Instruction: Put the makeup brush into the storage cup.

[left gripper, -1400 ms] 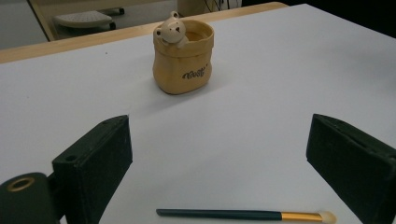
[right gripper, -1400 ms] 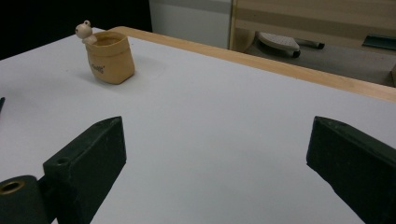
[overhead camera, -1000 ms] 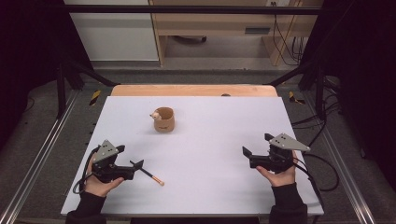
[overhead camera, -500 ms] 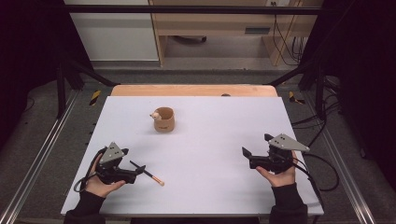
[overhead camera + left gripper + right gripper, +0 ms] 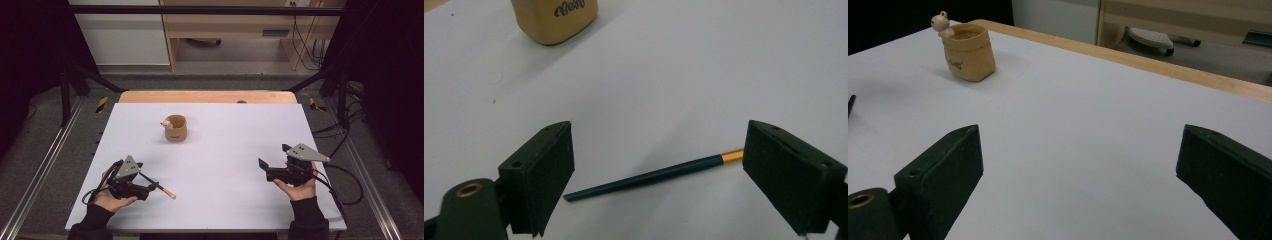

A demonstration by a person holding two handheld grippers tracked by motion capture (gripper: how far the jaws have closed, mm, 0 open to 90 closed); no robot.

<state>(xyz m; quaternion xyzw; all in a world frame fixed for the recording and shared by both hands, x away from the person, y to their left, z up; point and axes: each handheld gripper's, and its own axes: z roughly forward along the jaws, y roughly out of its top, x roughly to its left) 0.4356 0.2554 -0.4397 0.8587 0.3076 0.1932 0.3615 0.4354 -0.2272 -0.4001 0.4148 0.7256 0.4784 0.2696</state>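
Fingers of left gripper (image 5: 654, 175): spread, just been narrowing, straddling the dark pencil (image 5: 649, 176), not yet pressing it. Pencil: flat on white table (image 5: 225, 150), lower left of the high view, gold band beside one finger. Right gripper (image 5: 267, 170): fingers released, empty, lower right. Tan cup (image 5: 175, 128): upper centre-left. Risk: slim round pencil may roll or skid as the fingers close unevenly.

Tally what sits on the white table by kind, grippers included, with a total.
Pencils: 1, dark with an orange end
Tan cups with a small figure on the rim: 1
Handheld grippers: 2, left and right
Total: 4
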